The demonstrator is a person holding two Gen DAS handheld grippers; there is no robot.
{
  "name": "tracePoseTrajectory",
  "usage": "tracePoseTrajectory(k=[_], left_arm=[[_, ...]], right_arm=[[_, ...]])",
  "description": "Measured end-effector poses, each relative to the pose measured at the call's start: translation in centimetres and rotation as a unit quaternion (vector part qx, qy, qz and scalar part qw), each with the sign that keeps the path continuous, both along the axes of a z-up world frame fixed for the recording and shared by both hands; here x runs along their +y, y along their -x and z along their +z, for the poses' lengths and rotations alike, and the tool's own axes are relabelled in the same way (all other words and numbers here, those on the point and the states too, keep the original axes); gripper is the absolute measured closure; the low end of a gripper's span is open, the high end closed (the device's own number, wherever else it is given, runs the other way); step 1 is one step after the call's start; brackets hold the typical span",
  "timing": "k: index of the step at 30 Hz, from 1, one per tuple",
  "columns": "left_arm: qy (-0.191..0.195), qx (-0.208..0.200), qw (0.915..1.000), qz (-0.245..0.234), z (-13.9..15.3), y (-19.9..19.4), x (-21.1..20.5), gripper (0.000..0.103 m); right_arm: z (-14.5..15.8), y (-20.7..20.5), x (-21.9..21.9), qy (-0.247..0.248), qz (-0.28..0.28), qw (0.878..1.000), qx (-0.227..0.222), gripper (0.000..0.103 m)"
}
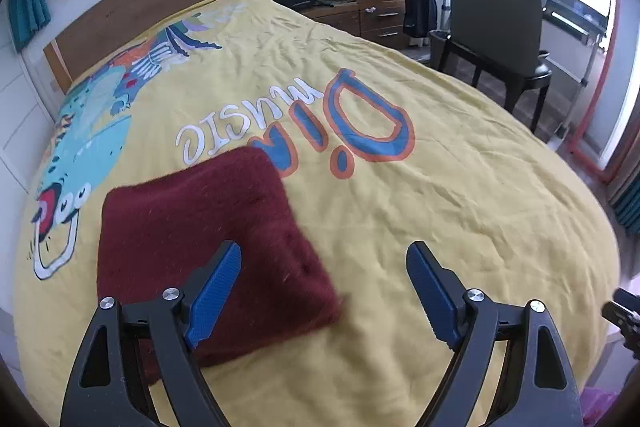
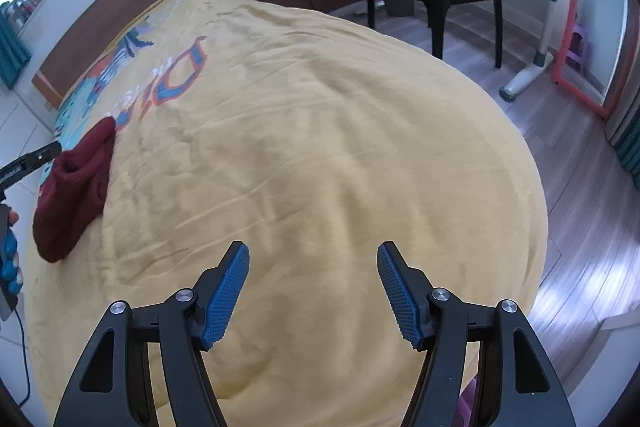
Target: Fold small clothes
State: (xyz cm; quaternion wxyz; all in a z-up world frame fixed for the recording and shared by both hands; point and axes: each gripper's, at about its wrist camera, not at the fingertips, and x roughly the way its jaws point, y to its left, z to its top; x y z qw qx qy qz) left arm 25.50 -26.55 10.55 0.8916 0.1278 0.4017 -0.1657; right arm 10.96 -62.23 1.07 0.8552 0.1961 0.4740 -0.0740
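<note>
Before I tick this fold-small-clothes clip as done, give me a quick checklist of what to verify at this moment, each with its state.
1. Maroon garment folded into a compact block: ok.
2. Garment resting on the yellow bedspread, not hanging off the edge: ok.
3. Left gripper open, nothing between its pads: ok.
4. Right gripper open over bare bedspread, holding nothing: ok.
5. Fold edges aligned underneath: cannot tell, the near part is hidden behind a finger.
6. More clothes waiting to be folded: cannot tell, none in view.

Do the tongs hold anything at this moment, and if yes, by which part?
Nothing is held. The left tongs and the right tongs are open and empty; the dark red folded garment lies on the yellow bedspread.
</note>
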Motion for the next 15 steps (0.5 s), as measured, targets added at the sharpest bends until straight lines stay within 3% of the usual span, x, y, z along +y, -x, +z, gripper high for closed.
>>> tracePoseTrajectory(k=[6,15], left_arm=[[-0.011,0.005,0.9999,0.002,0.1,2.4,4.8,0.022],[-0.024,0.016,0.9963,0.081,-1.1,2.0,14.6,0.022]], right_arm=[[0.6,-0.6,2.9,0.004,0.029,1.000,-0.003,0.035],[1.5,-6.5,11.4,-0.005,0.123,0.992,-0.018,0.035]])
